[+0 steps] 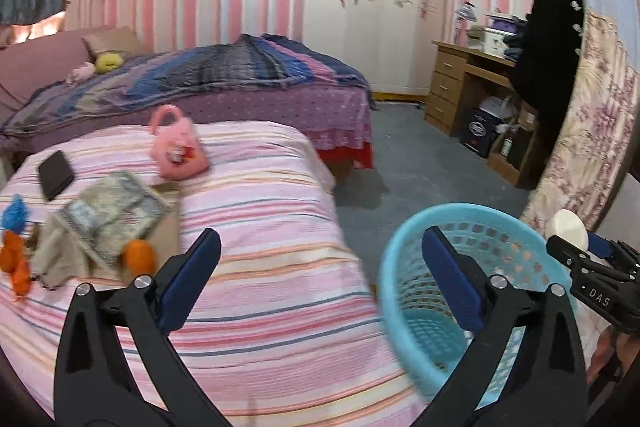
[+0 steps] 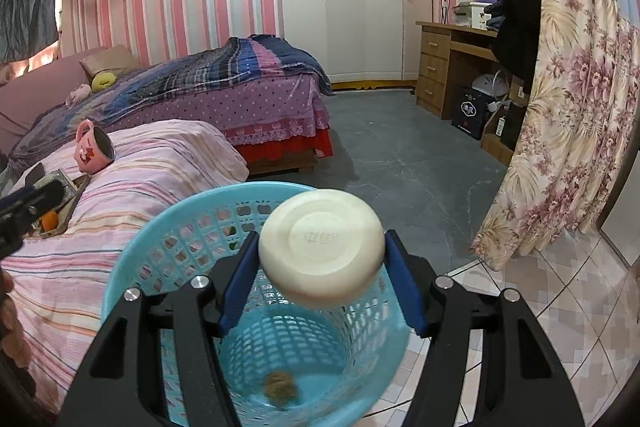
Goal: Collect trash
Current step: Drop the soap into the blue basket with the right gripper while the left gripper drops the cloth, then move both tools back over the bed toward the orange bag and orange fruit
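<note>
We hold the right gripper over the blue basket, its fingers pinching a cream-coloured round bar, likely soap, from both sides. The bar sits at the fingertips, its flat stamped face turned toward the camera, and hangs above the basket's open mouth. At the bottom of the basket lies a small brown crumpled scrap.

Our left gripper has its fingers spread wide with nothing between them. One finger stands over the pink striped bed, the other over the basket's near rim. From the left wrist view, the right gripper and its bar show at the far right, just beyond the basket's rim.

Further back on the striped bed, to the left of the spread fingers, we see a tray bearing papers, a beige cloth and orange pieces. Beside it lie a dark phone-like slab and a pink mug tipped on its side. All of these lie well apart from both grippers.
</note>
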A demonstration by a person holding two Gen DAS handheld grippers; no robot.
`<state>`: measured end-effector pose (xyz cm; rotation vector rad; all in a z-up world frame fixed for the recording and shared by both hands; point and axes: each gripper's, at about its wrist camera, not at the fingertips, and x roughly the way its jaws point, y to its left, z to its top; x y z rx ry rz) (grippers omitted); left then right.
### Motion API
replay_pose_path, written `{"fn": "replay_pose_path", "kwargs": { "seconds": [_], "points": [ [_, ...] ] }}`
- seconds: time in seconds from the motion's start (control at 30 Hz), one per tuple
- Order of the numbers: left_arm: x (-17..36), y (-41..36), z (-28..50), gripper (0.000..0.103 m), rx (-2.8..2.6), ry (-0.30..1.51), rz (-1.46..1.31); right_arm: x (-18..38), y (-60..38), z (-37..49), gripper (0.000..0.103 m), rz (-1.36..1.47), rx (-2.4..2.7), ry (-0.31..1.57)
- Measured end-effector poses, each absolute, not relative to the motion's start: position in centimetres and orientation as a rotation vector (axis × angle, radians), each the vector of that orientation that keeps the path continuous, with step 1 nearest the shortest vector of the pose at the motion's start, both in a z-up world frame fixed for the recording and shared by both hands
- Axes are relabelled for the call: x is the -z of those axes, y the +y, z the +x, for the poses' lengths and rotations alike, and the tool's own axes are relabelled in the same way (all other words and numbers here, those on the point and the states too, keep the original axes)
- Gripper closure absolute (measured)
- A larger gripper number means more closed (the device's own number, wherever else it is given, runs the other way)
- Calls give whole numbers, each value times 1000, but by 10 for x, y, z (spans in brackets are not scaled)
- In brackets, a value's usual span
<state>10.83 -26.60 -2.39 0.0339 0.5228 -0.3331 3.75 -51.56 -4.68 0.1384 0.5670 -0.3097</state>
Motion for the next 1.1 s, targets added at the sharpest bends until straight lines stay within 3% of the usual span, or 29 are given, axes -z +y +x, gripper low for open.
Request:
{"fn": "replay_pose_path", "kwargs": {
  "seconds": [0.17, 0.37, 0.57, 1.1],
  "points": [
    [14, -236, 105, 6, 299, 507, 20, 43, -499, 47, 41, 121, 295, 563],
    [0, -202, 99, 6, 264, 476, 26, 25, -482, 53, 16, 127, 296, 518],
    [-11, -162, 96, 6, 222, 457, 40, 7, -452, 58, 9, 152, 267, 469],
    [-5, -14, 112, 5, 15, 455, 31, -12, -315, 105, 8, 158, 41, 456]
  ]
}}
